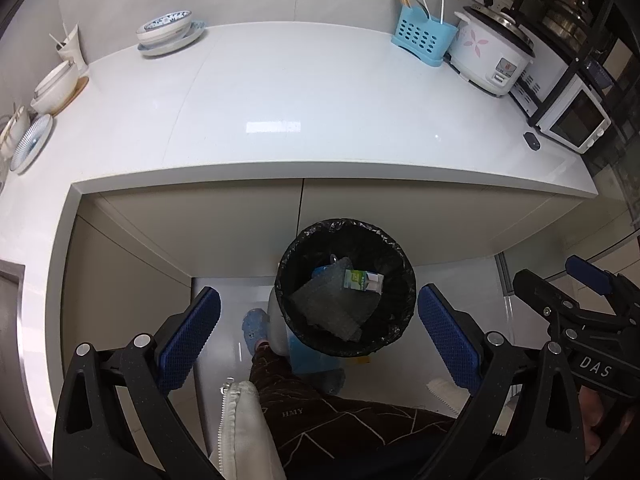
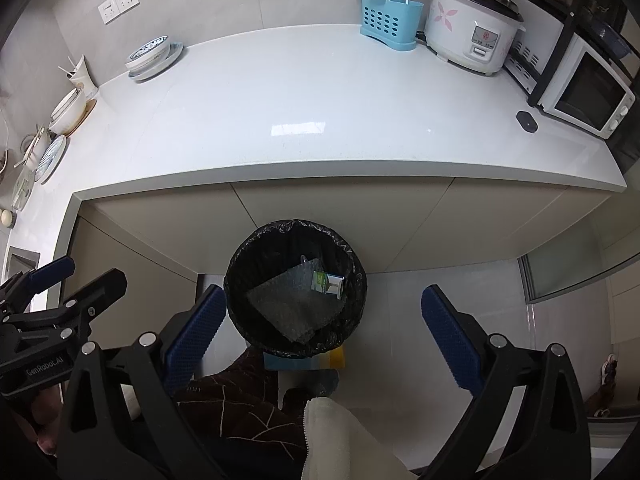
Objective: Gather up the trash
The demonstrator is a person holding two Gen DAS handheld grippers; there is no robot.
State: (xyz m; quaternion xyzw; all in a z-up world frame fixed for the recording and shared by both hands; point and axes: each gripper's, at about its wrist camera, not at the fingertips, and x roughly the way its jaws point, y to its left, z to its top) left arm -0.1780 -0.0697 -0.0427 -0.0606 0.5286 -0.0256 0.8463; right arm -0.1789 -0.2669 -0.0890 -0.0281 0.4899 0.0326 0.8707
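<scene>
Blue pads of my left hand-held gripper (image 1: 319,334) fill the bottom of the left wrist view, spread wide with nothing between them, and just beyond them on the floor stands the trash bin (image 1: 347,287) with its black liner. Inside it I see a grey sheet of bubble wrap (image 1: 334,306) and a small green-and-white carton (image 1: 363,281) lying on it, so the trash appears to be in already. Above the bin the white table (image 1: 304,96) looks bare in the middle; only stacked dishes (image 1: 168,32), a blue utensil caddy (image 1: 422,38) and a rice cooker (image 1: 490,54) stand along its back edge, and I judge none of those is trash. From the right wrist view, my right hand-held gripper (image 2: 322,326) is likewise spread apart and empty, with the bin (image 2: 295,289) between and beyond its fingers, and a small dark object (image 2: 526,121) lies on the table near the toaster oven (image 2: 586,94); I cannot tell what it is. To do this step well, I should keep both grippers parted and clear of the liner so I don't drag it off the rim, scan the table once more for leftovers, and check that dark object before deciding.
</scene>
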